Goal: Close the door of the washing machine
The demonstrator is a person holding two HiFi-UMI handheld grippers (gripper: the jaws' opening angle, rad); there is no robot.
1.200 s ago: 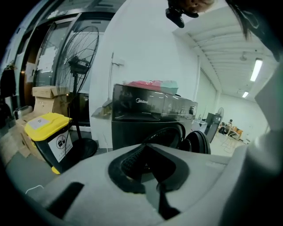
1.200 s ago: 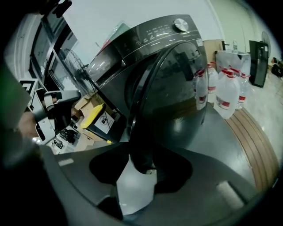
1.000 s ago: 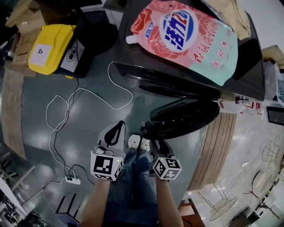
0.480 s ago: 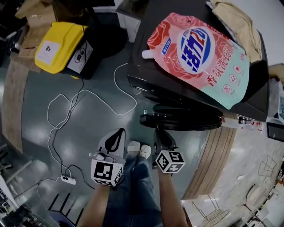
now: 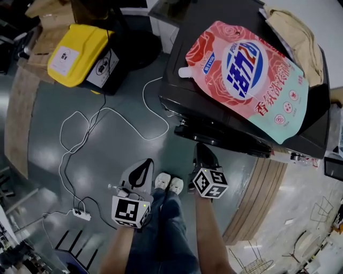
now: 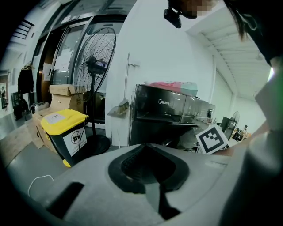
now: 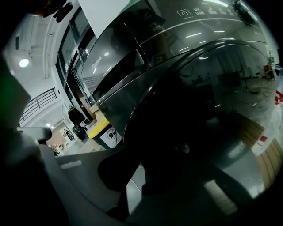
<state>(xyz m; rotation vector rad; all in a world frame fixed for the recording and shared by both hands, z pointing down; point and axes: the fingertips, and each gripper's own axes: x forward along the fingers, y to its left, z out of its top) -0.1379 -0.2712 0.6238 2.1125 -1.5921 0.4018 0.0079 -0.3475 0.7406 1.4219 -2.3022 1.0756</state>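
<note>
The door [image 5: 230,140] of the washing machine [image 5: 225,16] stood swung wide out over the floor a second ago. It then came to about halfway, and it now lies almost flat against the machine's front, showing from above only as a thin dark band under the top edge. The right gripper [image 5: 201,150] has followed it in, its tips now right at the door's face. Its jaws have just been closing and are now together with nothing between them, so it acts as a blunt pusher, not a clamp. In the right gripper view the door's dark round glass fills most of the frame, very near. The left gripper [image 5: 146,160] hangs back over the floor beside the person's shoes [image 5: 169,183], jaws together and empty, taking no part. The detergent pouch [image 5: 252,75] and the beige cloth [image 5: 295,37] lie on top of the machine. The closing looks nearly done, but no view shows whether the latch has caught, so a last firm press on the door may yet be needed.
</note>
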